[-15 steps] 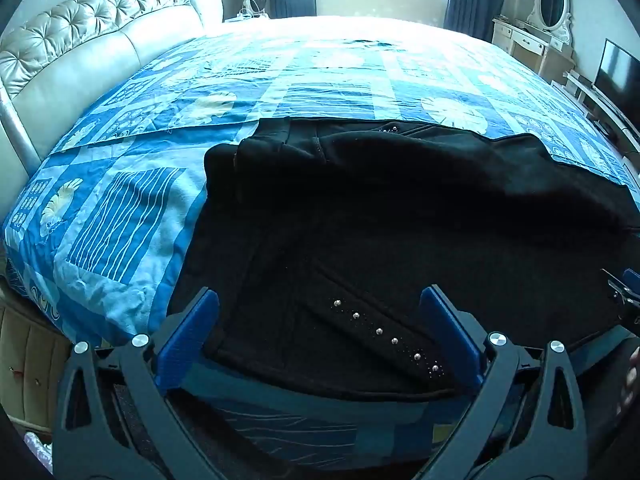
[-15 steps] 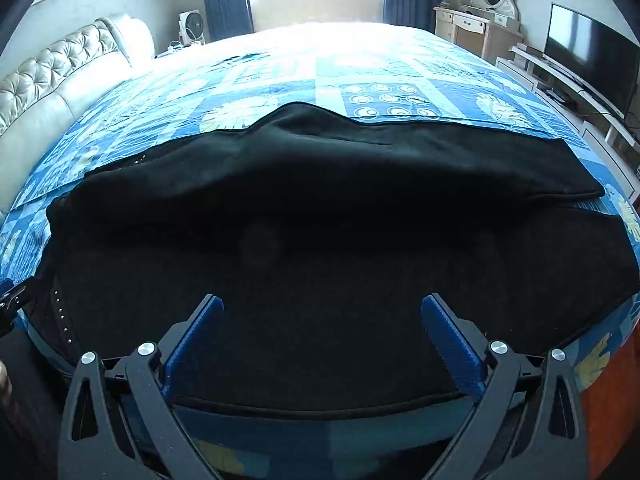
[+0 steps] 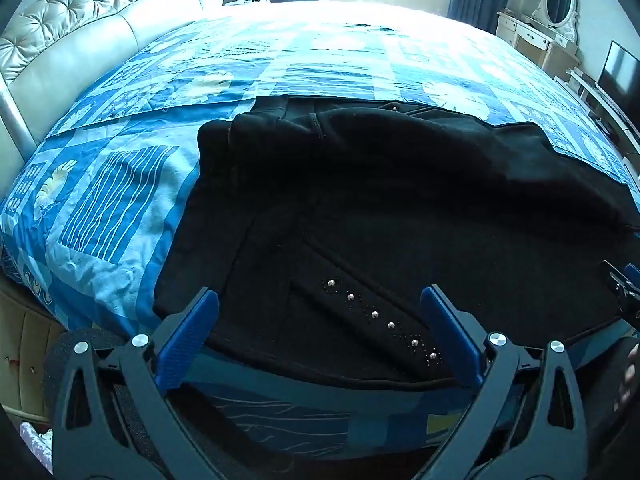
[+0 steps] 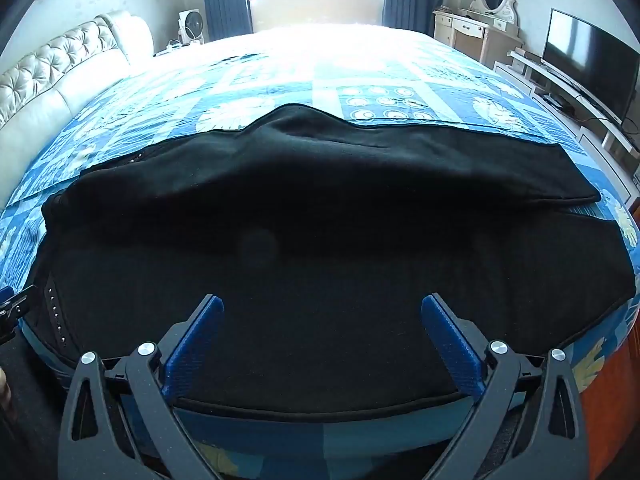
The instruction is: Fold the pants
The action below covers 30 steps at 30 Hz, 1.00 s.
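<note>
The left tool hovers low over the waist end of the black pants, its blue fingers spread apart and gripping nothing. The pants lie flat across the near edge of the bed. Only this view shows the row of studs. The right tool, equally spread, hovers over the pants' leg portion; only its view shows the leg hems.

Black pants spread flat; studded pocket.
</note>
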Each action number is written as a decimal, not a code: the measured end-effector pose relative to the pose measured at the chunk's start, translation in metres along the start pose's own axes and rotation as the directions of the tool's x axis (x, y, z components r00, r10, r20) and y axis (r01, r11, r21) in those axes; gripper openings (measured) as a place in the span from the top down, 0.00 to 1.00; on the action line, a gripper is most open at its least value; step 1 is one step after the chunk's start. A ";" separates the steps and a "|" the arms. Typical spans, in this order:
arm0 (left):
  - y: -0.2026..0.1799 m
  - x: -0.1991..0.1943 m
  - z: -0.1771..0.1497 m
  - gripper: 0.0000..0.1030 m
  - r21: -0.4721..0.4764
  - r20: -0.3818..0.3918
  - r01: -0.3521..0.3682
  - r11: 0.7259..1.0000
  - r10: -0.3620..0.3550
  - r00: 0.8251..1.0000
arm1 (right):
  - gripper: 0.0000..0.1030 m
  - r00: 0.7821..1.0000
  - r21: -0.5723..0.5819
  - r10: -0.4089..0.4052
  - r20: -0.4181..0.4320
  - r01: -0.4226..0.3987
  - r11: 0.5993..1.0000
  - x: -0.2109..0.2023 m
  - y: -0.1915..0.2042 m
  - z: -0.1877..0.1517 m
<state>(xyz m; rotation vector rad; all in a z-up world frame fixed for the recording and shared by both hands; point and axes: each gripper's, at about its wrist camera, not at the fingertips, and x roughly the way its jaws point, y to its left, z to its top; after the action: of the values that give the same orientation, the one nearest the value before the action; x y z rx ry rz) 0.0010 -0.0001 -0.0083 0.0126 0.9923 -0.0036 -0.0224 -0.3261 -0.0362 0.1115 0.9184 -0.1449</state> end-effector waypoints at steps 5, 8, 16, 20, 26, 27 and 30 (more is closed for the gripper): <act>-0.002 -0.001 0.001 0.02 -0.002 0.003 0.002 1.000 -0.002 1.000 | 0.04 1.000 -0.001 0.001 -0.003 -0.001 1.000 0.002 -0.001 0.000; -0.003 -0.001 0.000 0.02 0.000 0.007 -0.003 1.000 0.003 1.000 | 0.04 1.000 0.004 0.002 -0.011 -0.002 1.000 0.005 -0.002 -0.001; -0.004 0.003 -0.003 0.02 -0.003 -0.004 -0.007 1.000 0.007 1.000 | 0.04 1.000 0.017 0.004 -0.025 -0.004 1.000 0.009 -0.006 -0.004; -0.002 0.004 -0.003 0.02 -0.005 -0.006 -0.009 1.000 0.009 1.000 | 0.04 0.999 0.018 0.003 -0.034 -0.003 1.000 0.011 -0.007 -0.005; -0.001 0.004 -0.004 0.02 -0.006 -0.005 -0.014 1.000 0.014 1.000 | 0.04 0.999 0.022 0.000 -0.040 0.001 1.000 0.013 -0.008 -0.005; -0.001 0.004 -0.004 0.02 -0.005 -0.005 -0.015 1.000 0.015 1.000 | 0.04 0.999 0.024 -0.001 -0.040 0.002 1.000 0.013 -0.009 -0.006; 0.000 0.004 -0.005 0.02 -0.003 -0.002 -0.017 1.000 0.017 1.000 | 0.04 0.999 0.028 0.000 -0.041 0.001 1.000 0.013 -0.010 -0.005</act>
<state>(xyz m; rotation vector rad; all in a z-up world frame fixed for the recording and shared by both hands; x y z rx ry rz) -0.0008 -0.0002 -0.0141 0.0186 0.9942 0.0139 -0.0203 -0.3358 -0.0500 0.1410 0.9577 -0.1562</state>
